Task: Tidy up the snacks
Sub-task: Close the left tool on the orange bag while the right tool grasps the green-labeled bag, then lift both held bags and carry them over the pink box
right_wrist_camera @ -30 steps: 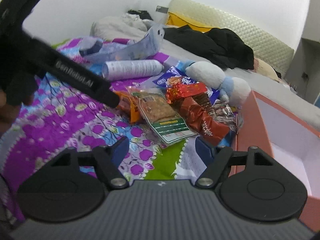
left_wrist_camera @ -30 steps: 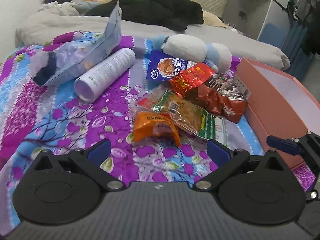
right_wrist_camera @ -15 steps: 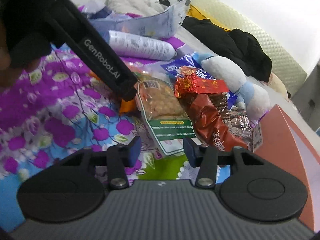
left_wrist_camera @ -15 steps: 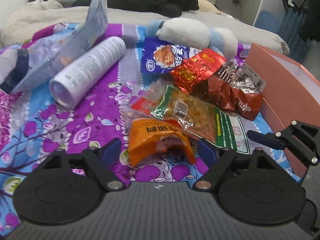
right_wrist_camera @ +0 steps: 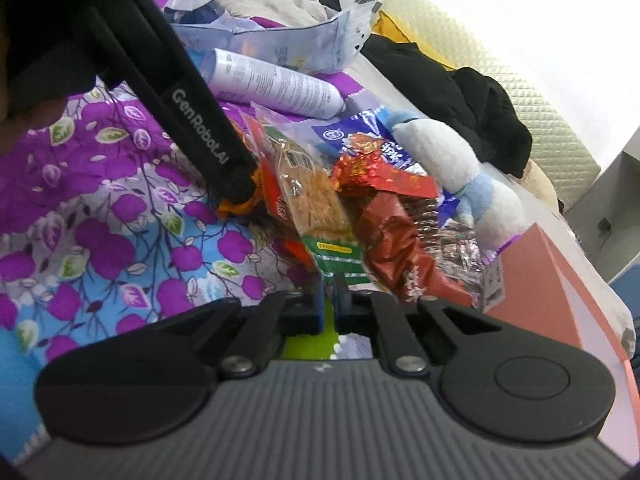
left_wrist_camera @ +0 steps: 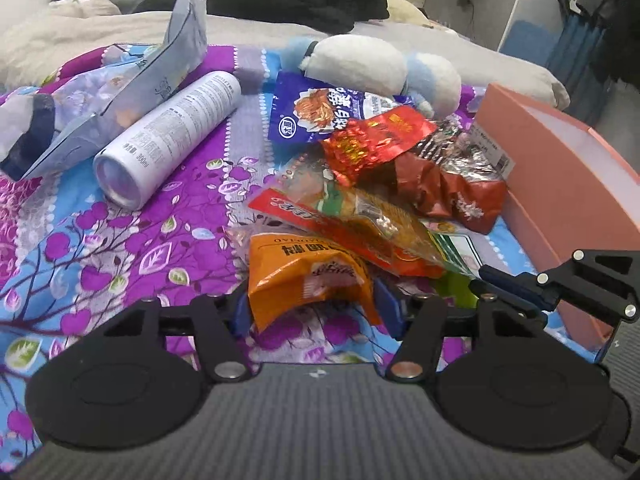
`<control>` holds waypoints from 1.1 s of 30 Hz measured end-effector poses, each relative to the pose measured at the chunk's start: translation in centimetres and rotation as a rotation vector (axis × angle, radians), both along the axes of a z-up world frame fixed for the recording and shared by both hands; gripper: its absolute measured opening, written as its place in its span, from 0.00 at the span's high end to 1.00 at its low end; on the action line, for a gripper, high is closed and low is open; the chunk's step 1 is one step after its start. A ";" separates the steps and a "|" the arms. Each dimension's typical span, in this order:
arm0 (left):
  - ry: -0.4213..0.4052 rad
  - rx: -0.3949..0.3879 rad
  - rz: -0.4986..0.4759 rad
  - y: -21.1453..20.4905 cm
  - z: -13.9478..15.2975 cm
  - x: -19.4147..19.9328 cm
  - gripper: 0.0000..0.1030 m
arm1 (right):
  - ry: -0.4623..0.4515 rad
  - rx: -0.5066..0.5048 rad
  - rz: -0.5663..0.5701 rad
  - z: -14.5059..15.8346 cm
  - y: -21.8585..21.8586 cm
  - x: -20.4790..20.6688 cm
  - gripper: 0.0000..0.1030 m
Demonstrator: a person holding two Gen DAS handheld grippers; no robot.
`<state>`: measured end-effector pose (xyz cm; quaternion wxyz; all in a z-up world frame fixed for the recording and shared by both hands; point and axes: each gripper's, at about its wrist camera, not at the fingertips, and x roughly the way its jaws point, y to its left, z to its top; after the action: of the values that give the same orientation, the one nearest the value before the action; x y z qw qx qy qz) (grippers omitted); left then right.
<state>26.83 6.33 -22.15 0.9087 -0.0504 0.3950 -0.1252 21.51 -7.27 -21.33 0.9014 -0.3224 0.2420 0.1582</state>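
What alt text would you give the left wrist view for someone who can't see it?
The left gripper, whose jaws have just been closing, brackets an orange snack packet on a purple floral bedspread. Behind lie more snack packets, a white can and a pink box.

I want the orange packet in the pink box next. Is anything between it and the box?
Yes. The clear noodle packet overlaps the far edge of the orange packet, and the right gripper, shut on that noodle packet, sits between the orange packet and the pink box.
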 end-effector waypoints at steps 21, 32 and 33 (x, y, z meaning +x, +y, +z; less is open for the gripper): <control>0.035 -0.041 0.066 -0.8 3.2 -13.6 0.37 | 0.046 0.015 -0.064 3.5 -3.3 -11.9 0.94; 0.145 -0.083 0.123 0.2 1.7 -16.5 0.13 | 0.178 0.123 -0.042 3.2 -3.7 -15.8 0.91; 0.157 -0.087 0.142 0.3 1.7 -16.5 0.10 | 0.194 0.147 -0.040 3.3 -3.9 -15.7 0.90</control>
<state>10.28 6.67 -20.48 0.8786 -0.1272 0.4545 -0.0733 5.77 -11.13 -18.07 0.8979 -0.2339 0.3221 0.1881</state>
